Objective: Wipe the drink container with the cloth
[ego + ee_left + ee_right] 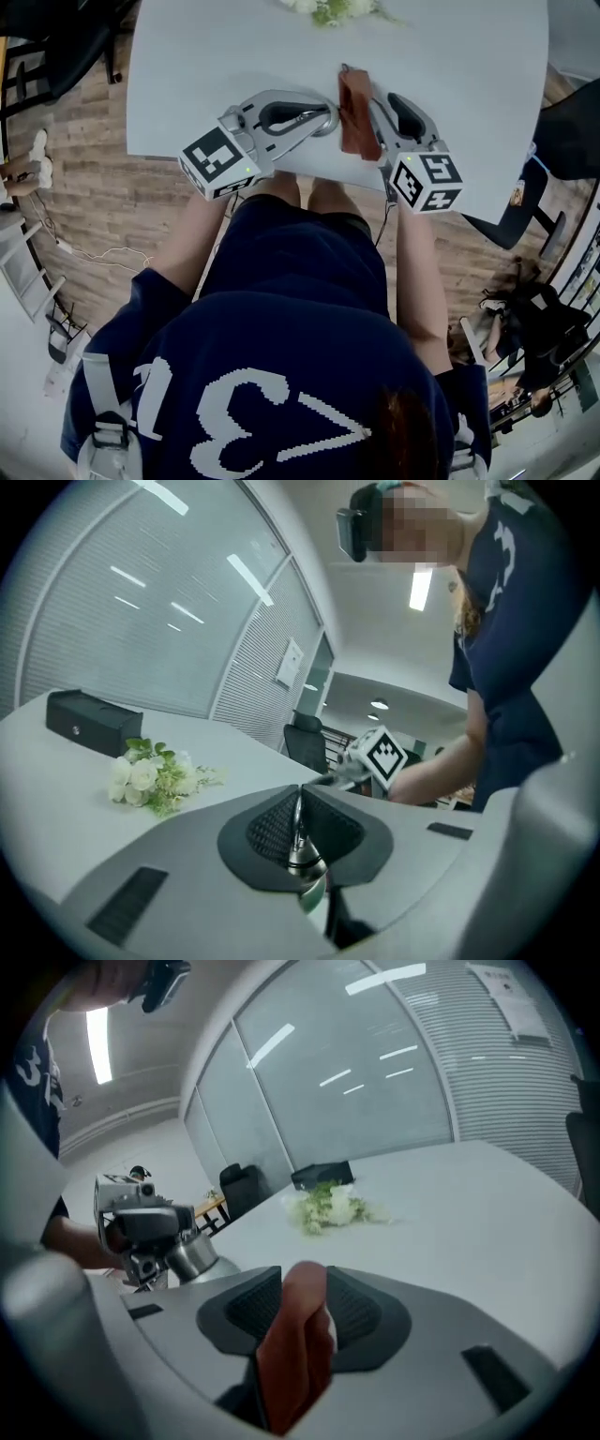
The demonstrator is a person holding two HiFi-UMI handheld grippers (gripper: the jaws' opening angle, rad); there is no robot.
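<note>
The drink container (324, 123) is a small shiny steel cup at the near edge of the white table (187, 75). My left gripper (328, 120) is shut on it; in the left gripper view the pads (272, 829) pinch a thin metal part (298, 841) of the cup. From the right gripper view the cup (192, 1255) hangs in the left gripper (141, 1232). The cloth (357, 114) is reddish brown and lies just right of the cup. My right gripper (373, 105) is open, and the folded cloth (295, 1354) stands loosely between its jaws.
A bunch of white flowers (333, 9) lies at the table's far side, with a black box (92, 722) beyond it. Office chairs (305, 742) stand past the table. The person's legs and body are close against the near table edge.
</note>
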